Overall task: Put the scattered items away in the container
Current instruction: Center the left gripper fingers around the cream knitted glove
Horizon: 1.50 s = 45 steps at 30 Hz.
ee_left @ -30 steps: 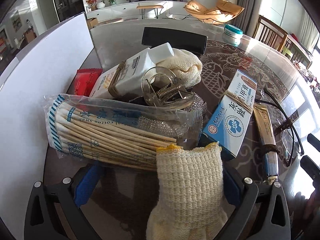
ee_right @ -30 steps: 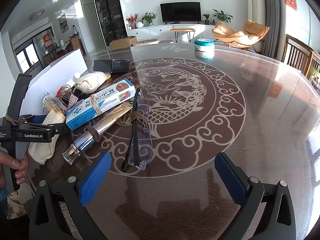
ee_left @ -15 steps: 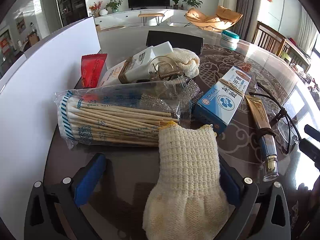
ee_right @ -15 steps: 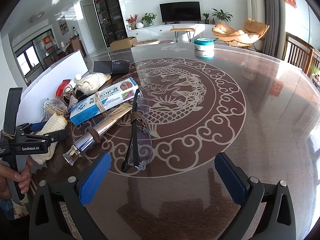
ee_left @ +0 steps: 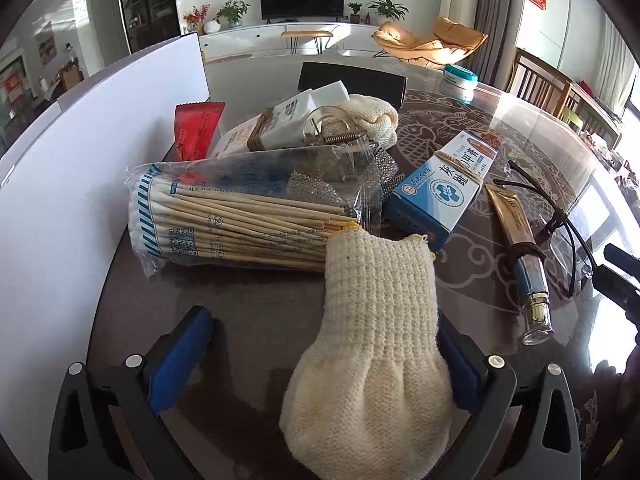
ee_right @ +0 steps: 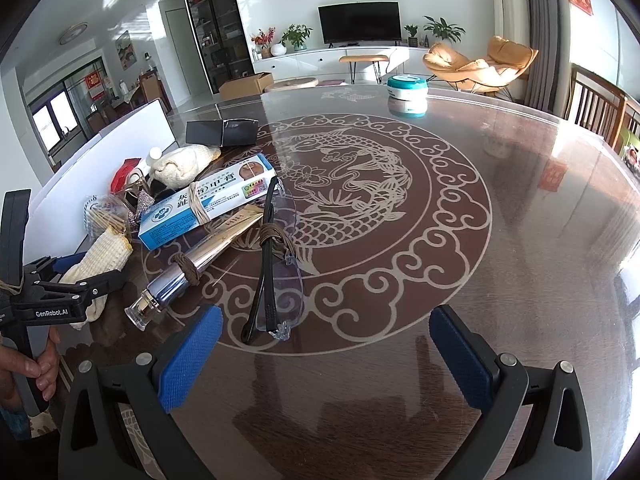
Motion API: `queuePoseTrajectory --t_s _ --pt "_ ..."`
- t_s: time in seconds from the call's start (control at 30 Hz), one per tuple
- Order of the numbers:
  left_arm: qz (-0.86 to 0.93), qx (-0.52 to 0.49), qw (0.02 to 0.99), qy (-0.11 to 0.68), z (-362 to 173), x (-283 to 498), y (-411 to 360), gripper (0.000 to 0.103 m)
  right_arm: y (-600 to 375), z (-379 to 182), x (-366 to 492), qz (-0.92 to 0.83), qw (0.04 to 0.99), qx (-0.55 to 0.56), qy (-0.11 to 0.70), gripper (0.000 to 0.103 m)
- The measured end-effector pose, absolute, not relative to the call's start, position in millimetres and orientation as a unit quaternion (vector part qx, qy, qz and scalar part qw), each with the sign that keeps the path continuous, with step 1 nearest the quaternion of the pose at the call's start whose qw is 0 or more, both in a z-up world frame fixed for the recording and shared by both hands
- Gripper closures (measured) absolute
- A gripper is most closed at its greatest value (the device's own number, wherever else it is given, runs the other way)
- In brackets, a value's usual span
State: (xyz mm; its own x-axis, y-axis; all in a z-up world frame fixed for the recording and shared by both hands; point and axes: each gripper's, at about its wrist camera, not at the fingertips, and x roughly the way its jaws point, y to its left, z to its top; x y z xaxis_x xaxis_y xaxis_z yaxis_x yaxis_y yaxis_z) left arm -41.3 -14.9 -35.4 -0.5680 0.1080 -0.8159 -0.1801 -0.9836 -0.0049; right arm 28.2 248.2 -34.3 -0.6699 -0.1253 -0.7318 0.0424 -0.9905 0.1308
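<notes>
Left gripper, jaws spread wide, with a cream knit glove lying between its blue pads on the glass table, the cuff touching a bag of cotton swabs and a blue ointment box. Right gripper, likewise released and empty, hovers near folded safety glasses and a tube. White container wall stands just beside the clutter.

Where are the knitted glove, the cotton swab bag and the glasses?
knitted glove [ee_left: 376,320], left wrist view, middle of the cuff.
cotton swab bag [ee_left: 240,224], left wrist view, on the sticks.
glasses [ee_right: 266,276], right wrist view, black temple arm.
</notes>
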Motion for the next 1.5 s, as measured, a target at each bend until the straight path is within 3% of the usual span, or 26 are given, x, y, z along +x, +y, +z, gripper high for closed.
queuePoseTrajectory --t_s 1.5 --pt "0.884 -0.458 0.085 0.046 -36 -25 -15 0.000 250 -35 27 -0.910 0.049 0.408 -0.063 0.000"
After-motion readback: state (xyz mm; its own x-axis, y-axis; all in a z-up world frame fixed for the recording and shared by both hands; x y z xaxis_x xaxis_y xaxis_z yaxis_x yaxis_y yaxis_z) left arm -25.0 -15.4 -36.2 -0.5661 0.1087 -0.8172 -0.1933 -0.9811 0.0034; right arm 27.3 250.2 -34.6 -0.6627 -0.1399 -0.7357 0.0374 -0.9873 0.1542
